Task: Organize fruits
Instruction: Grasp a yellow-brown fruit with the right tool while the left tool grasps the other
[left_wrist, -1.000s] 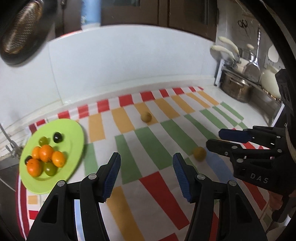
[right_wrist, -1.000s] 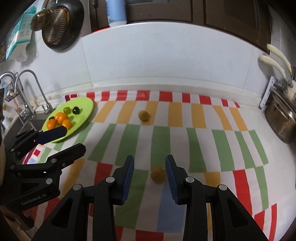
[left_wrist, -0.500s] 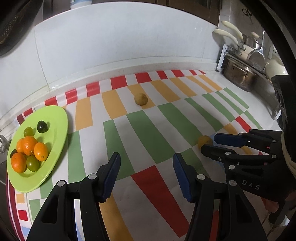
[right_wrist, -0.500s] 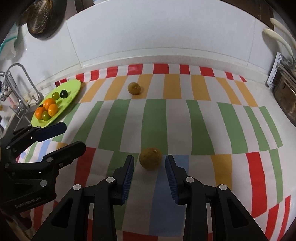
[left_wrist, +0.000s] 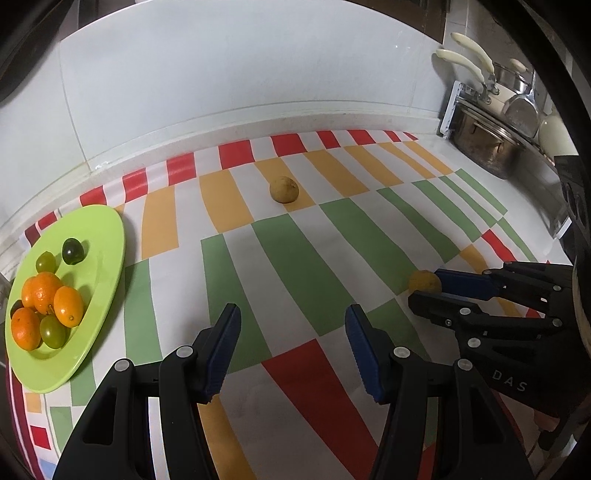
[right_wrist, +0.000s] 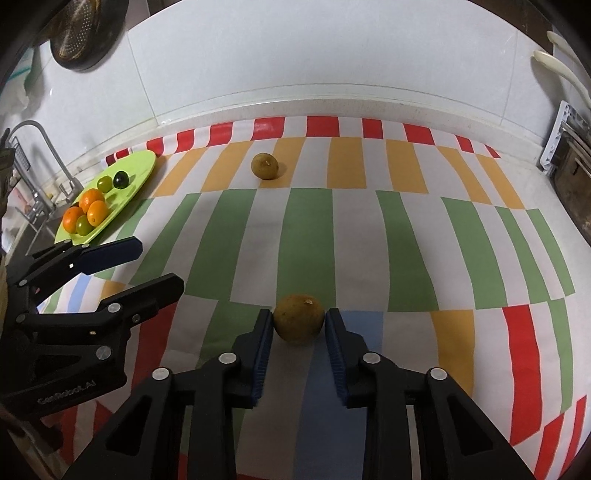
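Observation:
A brownish-yellow round fruit (right_wrist: 298, 318) lies on the striped cloth between the tips of my right gripper (right_wrist: 299, 325). The jaws stand open on either side of it, close to its sides, and I cannot tell if the pads touch it. The same fruit (left_wrist: 424, 281) shows at the right gripper's tips in the left wrist view. A second like fruit (left_wrist: 283, 189) (right_wrist: 264, 165) lies farther back. A green plate (left_wrist: 107, 240) (right_wrist: 144, 162) at the left holds several oranges and small green and dark fruits. My left gripper (left_wrist: 291, 347) is open and empty above the cloth.
A striped red, orange and green cloth (right_wrist: 406, 236) covers the counter. A steel pot (left_wrist: 487, 147) and dish rack stand at the right. A tap (right_wrist: 40, 147) and sink are at the left behind the plate. A white wall runs along the back.
My right gripper has moved forward and down so the near fruit now sits between its fingertips. My left gripper has drifted forward a little and stays open.

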